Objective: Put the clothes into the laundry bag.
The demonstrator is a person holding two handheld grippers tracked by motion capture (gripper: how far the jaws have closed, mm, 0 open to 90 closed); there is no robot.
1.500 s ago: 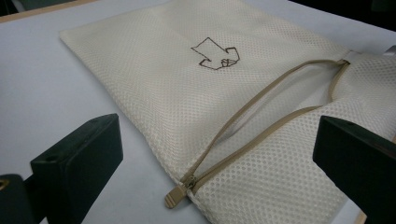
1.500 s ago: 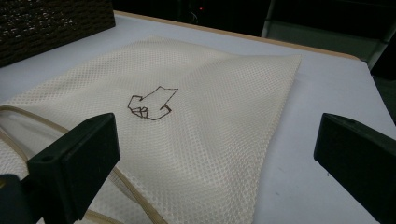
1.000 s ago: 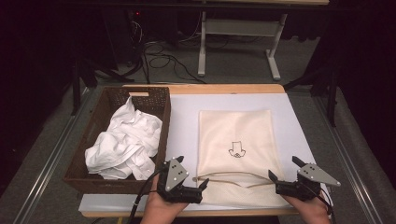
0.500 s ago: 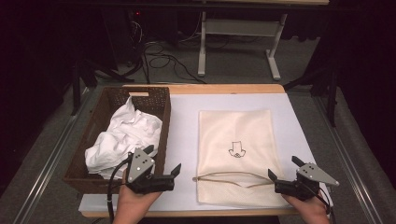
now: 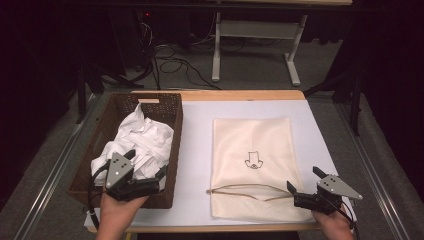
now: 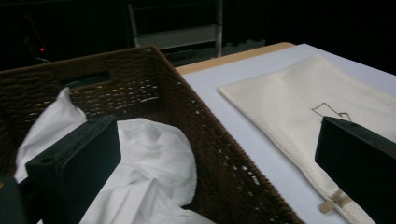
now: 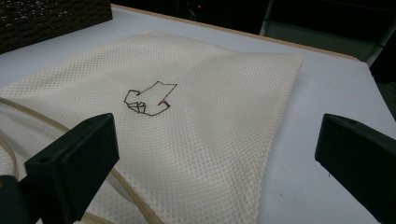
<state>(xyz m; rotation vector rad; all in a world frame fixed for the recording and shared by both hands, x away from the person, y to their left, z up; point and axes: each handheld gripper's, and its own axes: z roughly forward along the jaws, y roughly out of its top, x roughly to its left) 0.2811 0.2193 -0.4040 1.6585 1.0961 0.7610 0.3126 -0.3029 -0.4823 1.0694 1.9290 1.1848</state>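
Moved left since a second ago, the left gripper (image 5: 145, 181) now hangs over the near right corner of the wicker basket (image 5: 173, 145), jaws spread wide above the crumpled white cloth (image 5: 142, 140) inside. Near the tabletop's front right edge, the right gripper (image 5: 303, 186) sits at the bag's near right corner, its jaws likewise apart and empty. Between them the cream mesh bag (image 5: 252, 150) lies flat on the white tabletop (image 5: 195, 150), zipper (image 5: 240, 187) partly undone along its near end.

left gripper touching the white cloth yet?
Cannot tell. In the left gripper view the open left gripper straddles the basket wall above the white cloth; no contact or gap shows plainly.
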